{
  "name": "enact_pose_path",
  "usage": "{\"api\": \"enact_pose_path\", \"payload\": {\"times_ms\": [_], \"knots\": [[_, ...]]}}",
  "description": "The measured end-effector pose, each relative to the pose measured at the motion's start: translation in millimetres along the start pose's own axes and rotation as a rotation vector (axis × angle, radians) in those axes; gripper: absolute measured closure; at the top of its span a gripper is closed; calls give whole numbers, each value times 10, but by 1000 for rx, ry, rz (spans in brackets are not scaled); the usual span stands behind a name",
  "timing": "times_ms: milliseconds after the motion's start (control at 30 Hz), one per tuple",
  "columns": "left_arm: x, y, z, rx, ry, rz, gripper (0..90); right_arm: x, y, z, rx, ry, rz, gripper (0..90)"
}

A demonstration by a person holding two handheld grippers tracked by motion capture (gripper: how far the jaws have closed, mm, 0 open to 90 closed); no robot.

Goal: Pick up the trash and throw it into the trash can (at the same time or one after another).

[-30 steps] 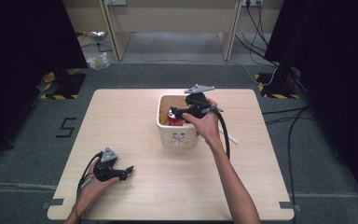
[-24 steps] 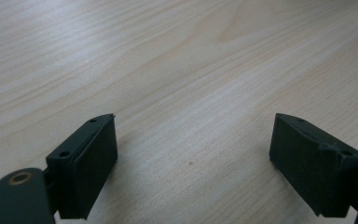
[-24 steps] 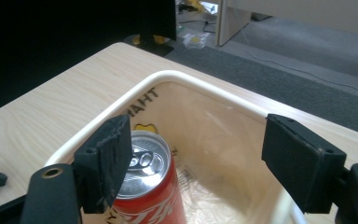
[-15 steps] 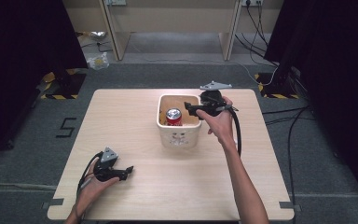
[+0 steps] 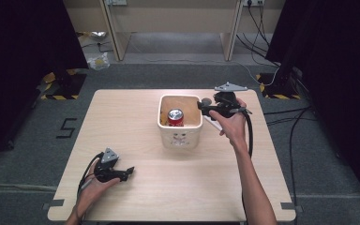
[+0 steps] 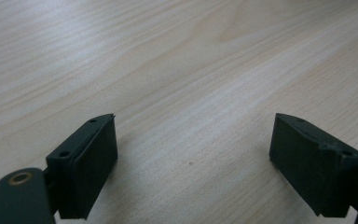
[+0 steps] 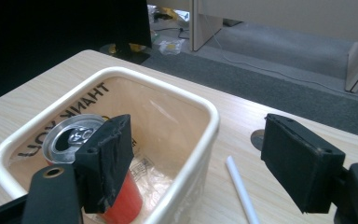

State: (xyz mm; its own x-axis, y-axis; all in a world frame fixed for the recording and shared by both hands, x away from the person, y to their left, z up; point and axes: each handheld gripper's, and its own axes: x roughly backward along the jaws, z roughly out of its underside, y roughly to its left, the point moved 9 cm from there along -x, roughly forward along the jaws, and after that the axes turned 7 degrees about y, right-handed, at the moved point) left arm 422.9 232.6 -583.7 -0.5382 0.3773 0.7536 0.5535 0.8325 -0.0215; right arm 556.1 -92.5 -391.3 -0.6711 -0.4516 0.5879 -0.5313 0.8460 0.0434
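A red aluminium drinks can [image 5: 175, 117] with a silver top was seen standing upright inside a cream-coloured, square plastic tub [image 5: 180, 138], which had been set on the far middle of the pale wooden surface [image 5: 192, 187]. In the right gripper view, the can [image 7: 86, 154] was shown in the tub's left part, resting on a crumpled clear wrapper [image 7: 150, 175], and the words THANK YOU were printed on the brown lining [image 7: 70, 112] of the tub's inner wall.

The right gripper [image 5: 201, 106] was held by a hand just beside the tub's right rim, level with its top. Its jaws were spread wide apart and nothing was gripped between them; in its own view the right gripper [image 7: 200, 158] was pictured straddling the tub's near wall [image 7: 200, 154], with one jaw over the inside of the tub in front of the can and the other over the surface outside. A thin white plastic straw [image 7: 240, 186] was left lying on the surface just to the right of the tub.

The left gripper [image 5: 130, 170] was rested low at the near left of the surface, well apart from the tub. Its jaws were likewise opened wide, the left gripper [image 6: 193, 154] being shown above bare wood grain with nothing held.
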Motion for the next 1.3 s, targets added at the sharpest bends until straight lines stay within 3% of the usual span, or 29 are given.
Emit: {"api": "enact_pose_path", "payload": {"times_ms": [633, 1300], "knots": [[0, 0, 0, 0, 0, 0, 143, 50, -402, 217, -55, 7, 67, 269], [0, 0, 0, 1, 0, 0, 143, -223, -722, 696, -61, 99, 99, 366]]}}
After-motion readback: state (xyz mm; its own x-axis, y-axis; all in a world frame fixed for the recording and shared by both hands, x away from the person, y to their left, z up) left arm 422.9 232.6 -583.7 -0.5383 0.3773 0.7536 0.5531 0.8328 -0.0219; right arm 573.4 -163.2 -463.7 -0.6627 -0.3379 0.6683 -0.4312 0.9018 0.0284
